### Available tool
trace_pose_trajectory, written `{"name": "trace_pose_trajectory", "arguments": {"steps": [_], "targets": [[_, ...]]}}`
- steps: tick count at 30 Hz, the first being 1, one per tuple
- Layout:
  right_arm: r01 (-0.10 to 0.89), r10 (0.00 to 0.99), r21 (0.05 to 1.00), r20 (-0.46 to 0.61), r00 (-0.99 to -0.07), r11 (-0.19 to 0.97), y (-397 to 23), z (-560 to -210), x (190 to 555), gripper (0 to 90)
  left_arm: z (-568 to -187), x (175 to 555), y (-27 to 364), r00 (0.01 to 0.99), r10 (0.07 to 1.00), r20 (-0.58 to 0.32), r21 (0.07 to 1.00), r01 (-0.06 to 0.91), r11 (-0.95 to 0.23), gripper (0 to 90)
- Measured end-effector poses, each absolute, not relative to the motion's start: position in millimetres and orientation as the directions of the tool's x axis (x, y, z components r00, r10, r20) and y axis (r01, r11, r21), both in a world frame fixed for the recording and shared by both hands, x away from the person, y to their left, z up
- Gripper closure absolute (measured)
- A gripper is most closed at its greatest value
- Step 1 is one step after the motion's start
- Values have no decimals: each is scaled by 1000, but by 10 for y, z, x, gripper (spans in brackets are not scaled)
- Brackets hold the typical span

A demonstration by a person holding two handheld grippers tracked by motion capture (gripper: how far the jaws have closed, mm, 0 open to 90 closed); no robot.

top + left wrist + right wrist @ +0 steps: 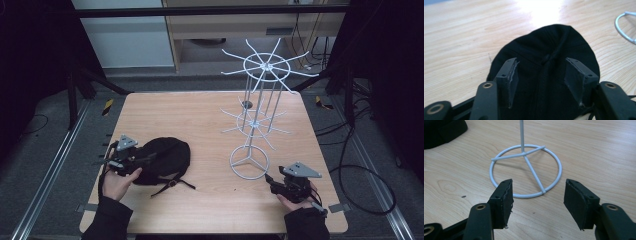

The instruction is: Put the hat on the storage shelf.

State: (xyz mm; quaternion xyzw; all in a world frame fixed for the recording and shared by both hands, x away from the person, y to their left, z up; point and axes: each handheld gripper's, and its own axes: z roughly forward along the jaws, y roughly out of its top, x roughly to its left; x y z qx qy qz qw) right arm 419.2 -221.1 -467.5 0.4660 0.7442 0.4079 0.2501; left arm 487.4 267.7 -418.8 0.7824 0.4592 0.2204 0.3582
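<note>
My left gripper (540,75) straddles the black cap (544,55) dead ahead, jaws spread; my right gripper (537,195), equally spread, faces the white wire rack's base ring (525,170).

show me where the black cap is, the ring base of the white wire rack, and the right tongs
black cap (167,160), high view, on its crown.
ring base of the white wire rack (559,168), right gripper view, on the ring's right side.
right tongs (537,197), right gripper view, midway between the tips.

A cap (165,160) lies on the left half of the counter (200,120), its strap trailing toward the near edge. A wire display rack (255,125) stands on the right half. The left gripper (131,161) sits at the cap's left edge, the right gripper (274,181) just beside the rack's ring base (525,171).
</note>
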Motion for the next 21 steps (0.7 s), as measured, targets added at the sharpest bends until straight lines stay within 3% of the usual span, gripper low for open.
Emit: {"name": "trace_pose_trajectory", "arguments": {"steps": [10, 16, 21], "targets": [[505, 901, 832, 12, -433, 231, -2252, -4691, 4215, 409, -4399, 5003, 2641, 504, 863, 34, 684, 618, -388, 486], [505, 897, 827, 4, -441, 245, -2241, -4706, 4232, 412, -4450, 5042, 2656, 506, 863, -18, 666, 649, -367, 635], [507, 896, 825, 2, -444, 249, -2240, -4712, 4234, 416, -4479, 5053, 2678, 493, 868, -64, 658, 675, -335, 811]]}}
